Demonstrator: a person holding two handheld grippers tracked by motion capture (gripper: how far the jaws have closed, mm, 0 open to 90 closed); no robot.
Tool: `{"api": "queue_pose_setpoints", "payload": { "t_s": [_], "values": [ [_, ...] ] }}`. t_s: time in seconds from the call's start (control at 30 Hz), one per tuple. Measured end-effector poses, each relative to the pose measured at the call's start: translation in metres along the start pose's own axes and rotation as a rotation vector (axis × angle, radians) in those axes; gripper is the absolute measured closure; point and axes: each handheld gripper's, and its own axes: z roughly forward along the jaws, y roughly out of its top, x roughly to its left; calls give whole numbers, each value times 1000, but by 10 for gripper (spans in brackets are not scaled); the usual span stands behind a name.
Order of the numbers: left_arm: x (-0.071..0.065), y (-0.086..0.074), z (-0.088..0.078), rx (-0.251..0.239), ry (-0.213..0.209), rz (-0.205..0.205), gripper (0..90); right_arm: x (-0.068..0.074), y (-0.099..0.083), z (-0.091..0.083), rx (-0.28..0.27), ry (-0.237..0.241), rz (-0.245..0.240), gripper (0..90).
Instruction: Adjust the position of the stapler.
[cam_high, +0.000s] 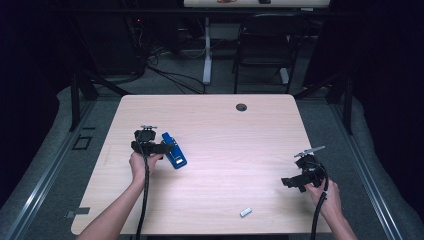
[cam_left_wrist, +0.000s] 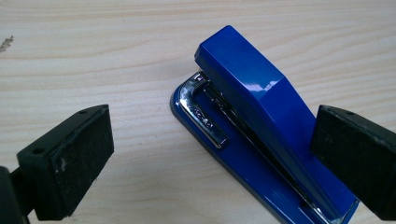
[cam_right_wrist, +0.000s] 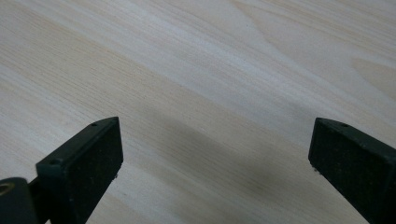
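The left gripper (cam_left_wrist: 210, 154), fingers wide open and empty, straddles the blue stapler (cam_left_wrist: 261, 130), whose long axis runs diagonally toward its right finger

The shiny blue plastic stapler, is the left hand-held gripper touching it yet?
Cannot tell. In the left gripper view the left hand-held gripper is open around the blue plastic stapler, whose side the right jaw overlaps, hiding any gap.

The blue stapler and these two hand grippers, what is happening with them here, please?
A person at a wooden table holds a gripper in each hand. The left gripper is at the blue stapler, its jaws wide open: one jaw stands beside the stapler's rear part, nothing clamped yet. The right gripper, also open, hangs over bare table near the right edge. A small silvery piece, perhaps a strip of staples, lies untouched near the front edge.
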Motion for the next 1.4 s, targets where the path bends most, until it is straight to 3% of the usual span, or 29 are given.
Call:
{"api": "queue_pose_setpoints", "payload": {
  "t_s": [0.27,0.37,0.57,0.63,0.67,0.77,1.0,1.13,1.4],
  "values": [
    [-8,4,5,-3,-12,10,4,1,0,0,1,0,-2,26],
    [-16,5,11,29,-11,48,15,1,0,0,0,6,-5,27],
    [-21,3,14,49,-17,72,38,2,0,-1,4,10,-14,29],
    [-23,3,14,49,-36,89,85,3,-1,-2,3,9,-14,30],
    [-25,3,13,51,-54,111,185,3,-1,-1,-4,10,-12,31],
    [-30,3,13,54,-47,141,239,2,-1,-1,3,10,-11,31],
    [-28,2,13,55,-72,127,253,2,-1,-2,8,14,-18,35],
    [-21,1,14,49,-127,97,279,2,-2,-2,9,10,-15,38],
    [-23,3,13,67,-127,106,290,2,-2,-2,9,7,-17,42]
  ]
}}
